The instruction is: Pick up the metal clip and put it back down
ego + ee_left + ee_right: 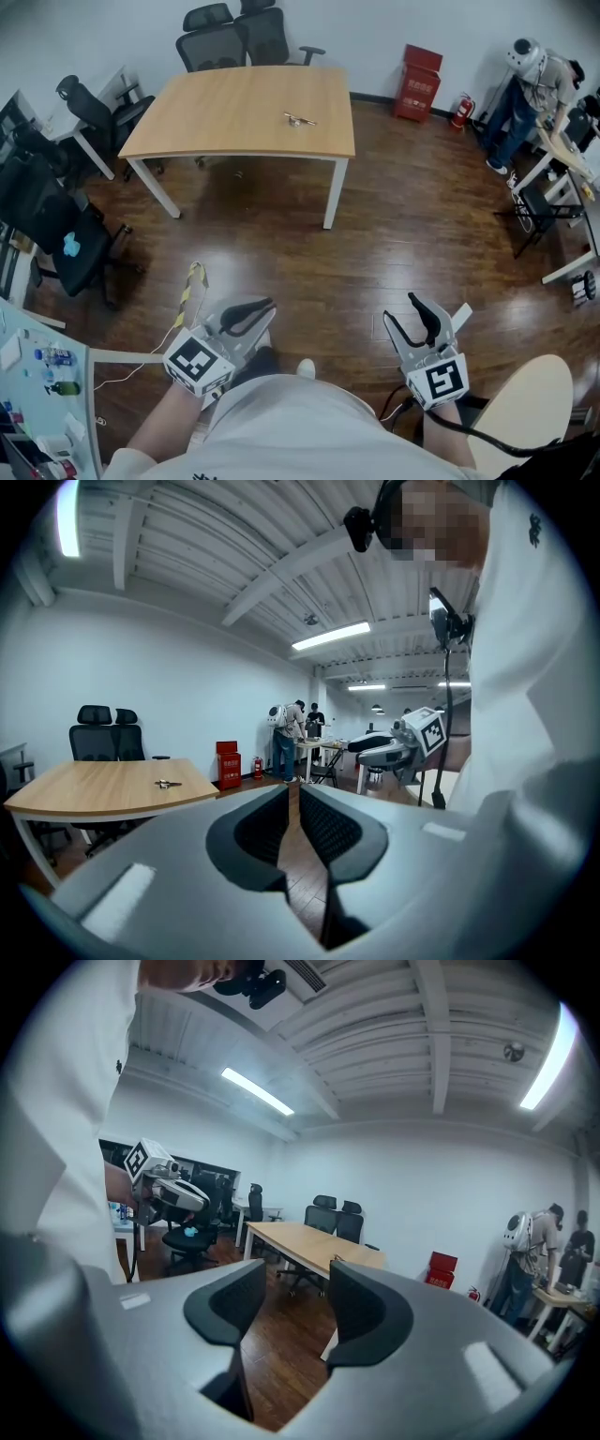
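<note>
The metal clip lies on the wooden table across the room, small and silvery, right of the tabletop's middle. In the left gripper view the clip shows as a thin glint on the table. Both grippers are held low, close to my body and far from the table. My left gripper has its dark pads together at the tips and holds nothing. My right gripper stands open, and only the floor shows between its jaws.
Black office chairs stand behind and left of the table. A red box and a fire extinguisher sit by the far wall. A person bends over a desk at right. A beige chair is beside me.
</note>
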Available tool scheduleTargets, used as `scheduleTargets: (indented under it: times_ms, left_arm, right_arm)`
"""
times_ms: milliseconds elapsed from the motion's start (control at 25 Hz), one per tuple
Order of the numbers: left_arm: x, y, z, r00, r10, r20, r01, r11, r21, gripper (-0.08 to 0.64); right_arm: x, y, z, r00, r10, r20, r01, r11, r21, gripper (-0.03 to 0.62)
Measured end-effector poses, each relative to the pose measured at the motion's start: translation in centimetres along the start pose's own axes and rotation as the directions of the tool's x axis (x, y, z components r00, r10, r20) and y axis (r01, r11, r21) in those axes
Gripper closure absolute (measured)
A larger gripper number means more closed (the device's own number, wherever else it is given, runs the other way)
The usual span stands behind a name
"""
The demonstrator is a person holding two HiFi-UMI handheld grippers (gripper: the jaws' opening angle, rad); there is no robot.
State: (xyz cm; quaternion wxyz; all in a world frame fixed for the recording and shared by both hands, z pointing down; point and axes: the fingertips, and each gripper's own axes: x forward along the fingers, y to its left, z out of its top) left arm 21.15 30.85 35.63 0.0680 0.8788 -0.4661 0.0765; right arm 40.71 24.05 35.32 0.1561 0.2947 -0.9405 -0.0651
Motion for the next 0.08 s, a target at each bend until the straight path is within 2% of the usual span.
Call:
scheduleTargets:
  times_ms: [80]
  left_arm:
    - [0.38, -0.42, 0.50, 1.000, -0.005, 0.005, 0.005, 1.000, 0.006, 0.523]
  right_arm:
    - [-0.52, -0.53, -0.03, 1.000, -0.007, -0.002, 0.007, 1.000, -0.003, 0.377]
